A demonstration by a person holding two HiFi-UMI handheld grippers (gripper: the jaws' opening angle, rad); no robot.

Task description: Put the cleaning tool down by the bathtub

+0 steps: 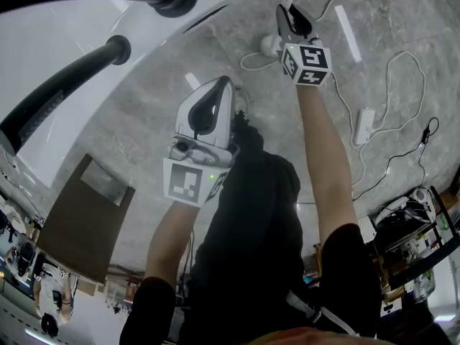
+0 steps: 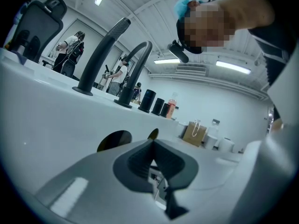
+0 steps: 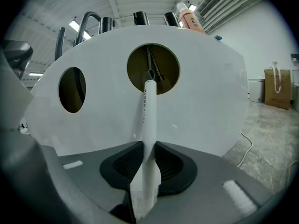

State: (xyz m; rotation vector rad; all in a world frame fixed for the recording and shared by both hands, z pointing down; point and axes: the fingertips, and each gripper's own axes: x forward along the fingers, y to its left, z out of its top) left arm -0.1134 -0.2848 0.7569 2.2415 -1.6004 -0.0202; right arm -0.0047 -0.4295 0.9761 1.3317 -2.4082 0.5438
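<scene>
The tool (image 3: pixel 148 115), a thin white rod, is pinched between your right gripper's (image 3: pixel 148 149) pads, which press on it from both sides. It runs up from the jaws, and its far end stands in front of a round hole (image 3: pixel 153 69) in the tub's (image 3: pixel 205 101) white side wall. Your left gripper (image 2: pixel 153 147) has its jaws together on nothing and hangs near the tub. You look to be in the carry, with the set-down not yet made. Next, lower the rod to the floor (image 3: pixel 275 125) just beside the tub, let it take its own weight there, then part the jaws.
</scene>
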